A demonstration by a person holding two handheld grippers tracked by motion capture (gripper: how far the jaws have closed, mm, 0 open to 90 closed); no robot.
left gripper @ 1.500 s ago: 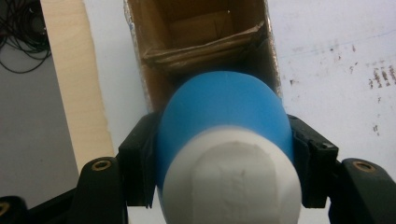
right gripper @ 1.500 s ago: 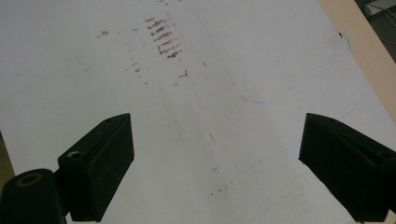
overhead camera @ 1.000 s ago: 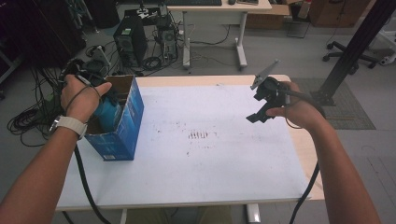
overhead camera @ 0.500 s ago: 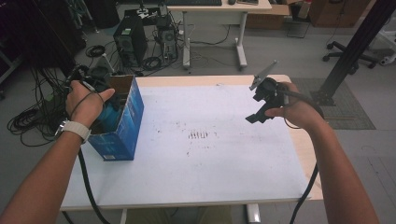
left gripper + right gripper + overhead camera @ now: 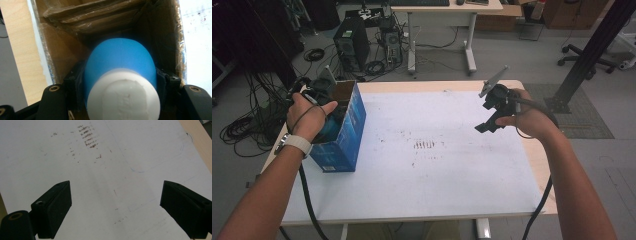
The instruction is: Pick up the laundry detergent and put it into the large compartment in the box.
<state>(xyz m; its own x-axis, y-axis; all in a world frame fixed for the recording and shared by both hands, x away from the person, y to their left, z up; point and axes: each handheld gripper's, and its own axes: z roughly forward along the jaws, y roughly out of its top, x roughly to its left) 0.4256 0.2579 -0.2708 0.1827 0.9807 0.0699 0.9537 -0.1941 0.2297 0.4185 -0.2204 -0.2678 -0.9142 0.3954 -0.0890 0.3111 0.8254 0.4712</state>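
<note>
From the high view, a blue box (image 5: 341, 131) is seen standing on the left side of the bench (image 5: 437, 175), with its open top facing up. The left tool (image 5: 319, 95) is held over the open top of the box and is dipped into it. A bit of blue can be seen inside the box, under the left hand (image 5: 309, 117). The right tool (image 5: 493, 107) is held up in the air over the far right part of the bench, well apart from the box. So the left tool is the one at the box, and the right tool is far from it.

In the left gripper view, a blue bottle (image 5: 120, 65) with a white cap (image 5: 123, 97) is seen between the two black jaws of the left tool. The jaws are pressed on both sides of the bottle, so it is held tight. The bottle's long line runs straight away from the tool, down into the brown inside of the box. The cap end is nearest the tool, and the round blue end is deeper in the box.

In the right gripper view, the jaws of the right tool are seen spread wide, and nothing is held between them. White bench with small brown marks (image 5: 87, 136) lies under them.
</note>
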